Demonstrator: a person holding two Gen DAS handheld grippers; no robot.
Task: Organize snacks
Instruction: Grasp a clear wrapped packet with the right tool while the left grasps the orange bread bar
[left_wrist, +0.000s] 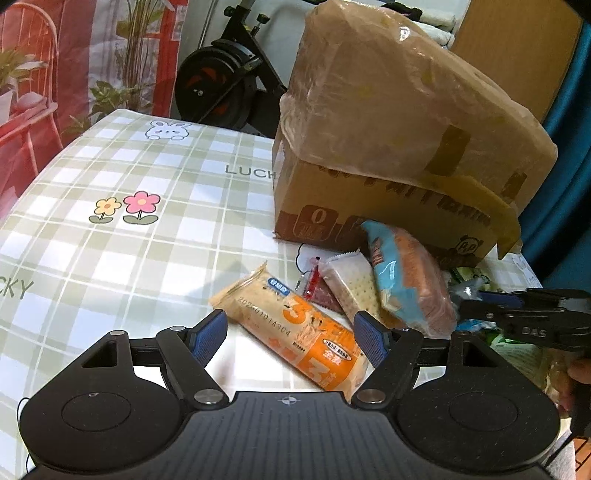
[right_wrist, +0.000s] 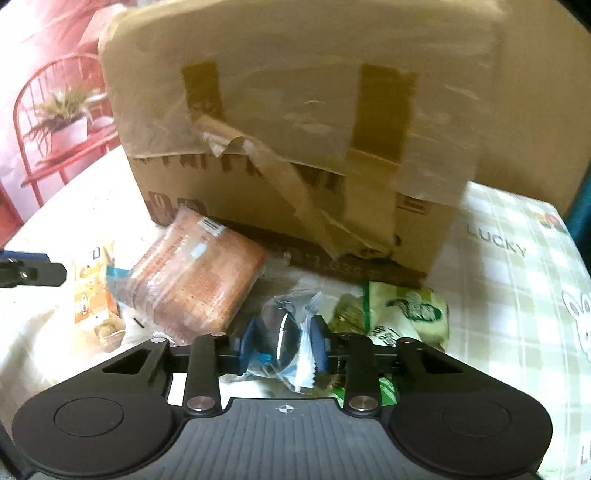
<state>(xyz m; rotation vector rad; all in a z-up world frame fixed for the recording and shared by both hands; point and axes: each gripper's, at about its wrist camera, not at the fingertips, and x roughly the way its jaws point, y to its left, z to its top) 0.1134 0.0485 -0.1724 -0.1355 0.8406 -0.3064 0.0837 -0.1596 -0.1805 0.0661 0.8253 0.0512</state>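
a pile of snack packets is seen on the tabletop (left_wrist: 110, 166), which is covered with a green checked cloth, just in front of a taped cardboard box (left_wrist: 388, 147). the left gripper (left_wrist: 291, 332) is held with its blue fingers (left_wrist: 210, 334) wide apart, and nothing is gripped between them; an orange and beige packet (left_wrist: 299, 325) lies on the cloth between and just beyond the fingers, slanted, with its near end close to the right finger. whether it is touched by a finger cannot be told. behind it, a small red packet (left_wrist: 314, 284), a packet of pale crackers (left_wrist: 351, 284) and a larger packet of brown biscuits with a light blue wrapper (left_wrist: 410, 280) are leaned together, near the foot of the box. in the right wrist view, the right gripper (right_wrist: 282, 343) is closed on a small clear packet with a dark round snack inside (right_wrist: 282, 325), which is pressed between both fingers. just to the right of it, green packets (right_wrist: 406, 314) are lying on the cloth, and to the left the brown biscuits packet (right_wrist: 195, 280) is seen, touching the box front. the box top is wrapped in wrinkled clear plastic, and loose strips of tape (right_wrist: 306, 195) are hanging down over its front side. behind the tabletop, in the left wrist view, an exercise bike (left_wrist: 225, 77) is standing.
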